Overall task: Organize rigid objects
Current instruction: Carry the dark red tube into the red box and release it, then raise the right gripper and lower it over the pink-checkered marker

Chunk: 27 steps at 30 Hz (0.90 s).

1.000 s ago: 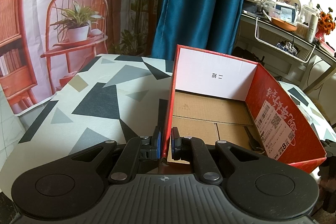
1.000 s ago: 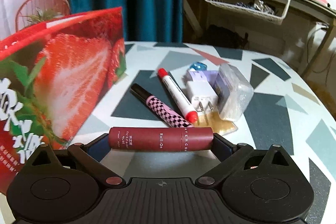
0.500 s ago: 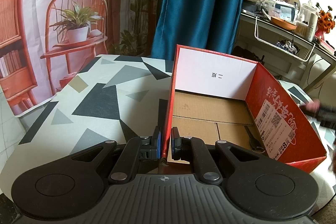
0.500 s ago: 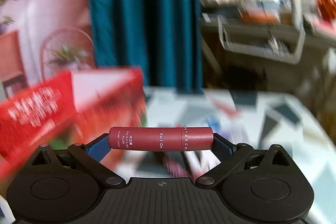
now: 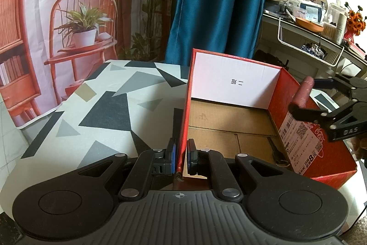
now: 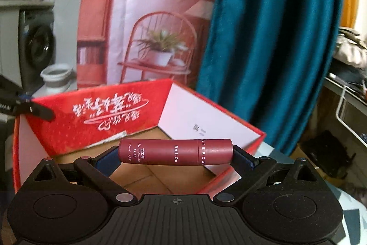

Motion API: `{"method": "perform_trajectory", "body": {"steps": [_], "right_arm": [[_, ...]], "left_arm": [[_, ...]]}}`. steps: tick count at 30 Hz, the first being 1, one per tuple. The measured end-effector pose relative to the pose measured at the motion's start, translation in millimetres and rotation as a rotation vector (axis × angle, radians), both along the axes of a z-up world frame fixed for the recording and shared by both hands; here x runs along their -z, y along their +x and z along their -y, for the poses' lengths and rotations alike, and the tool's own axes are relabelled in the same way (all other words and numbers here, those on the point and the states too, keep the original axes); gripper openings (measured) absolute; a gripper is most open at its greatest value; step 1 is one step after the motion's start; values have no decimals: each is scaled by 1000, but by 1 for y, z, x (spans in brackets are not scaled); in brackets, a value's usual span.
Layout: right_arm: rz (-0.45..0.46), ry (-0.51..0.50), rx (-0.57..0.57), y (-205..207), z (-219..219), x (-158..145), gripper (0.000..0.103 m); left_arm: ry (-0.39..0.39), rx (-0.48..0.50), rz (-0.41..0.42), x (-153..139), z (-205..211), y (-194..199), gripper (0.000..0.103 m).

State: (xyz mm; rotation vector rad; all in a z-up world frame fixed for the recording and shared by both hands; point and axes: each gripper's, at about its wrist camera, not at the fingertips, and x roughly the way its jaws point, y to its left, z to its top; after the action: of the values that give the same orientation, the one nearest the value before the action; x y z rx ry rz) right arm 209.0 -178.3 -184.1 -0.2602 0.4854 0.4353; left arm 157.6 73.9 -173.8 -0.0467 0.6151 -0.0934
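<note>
An open red cardboard box (image 5: 296,105) with a brown floor stands on the patterned table. My left gripper (image 5: 181,156) is shut on the box's near left wall, one pad on each side of it. My right gripper (image 6: 175,152) is shut on a dark red roll-on tube (image 6: 175,151), held crosswise by its two ends. In the left wrist view the right gripper (image 5: 305,93) hovers with the tube (image 5: 304,93) just above the box's right wall. From the right wrist view the box (image 6: 68,128) lies right below the tube. A key (image 5: 276,153) lies on the box floor.
The table (image 5: 91,111) with grey and black triangles stretches left of the box. A blue curtain (image 5: 220,4) hangs behind it. A cluttered shelf with a wire basket (image 5: 307,47) stands at the back right. A printed backdrop covers the left wall.
My right gripper rose with the tube from the tabletop items and swung left over the box's right wall, rolling as it went. The left gripper kept still on the box wall.
</note>
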Motion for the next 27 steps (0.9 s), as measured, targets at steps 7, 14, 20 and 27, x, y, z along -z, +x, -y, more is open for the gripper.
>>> {"method": "perform_trajectory", "body": {"steps": [7,14,20,27], "right_arm": [[-44,-52,-21,7,-8,9,98],[-46,-68,-22,9,-15,13,97],[-46,-69,-20,8,-16,13,97],[-48,-7,14,6,-13,11,102]], "left_arm": [[-1,0,0,0,0,0,10],[-1,0,0,0,0,0,10],[-2,0,0,0,0,0,10],[-3,-1,0,0,-1,0,10]]}}
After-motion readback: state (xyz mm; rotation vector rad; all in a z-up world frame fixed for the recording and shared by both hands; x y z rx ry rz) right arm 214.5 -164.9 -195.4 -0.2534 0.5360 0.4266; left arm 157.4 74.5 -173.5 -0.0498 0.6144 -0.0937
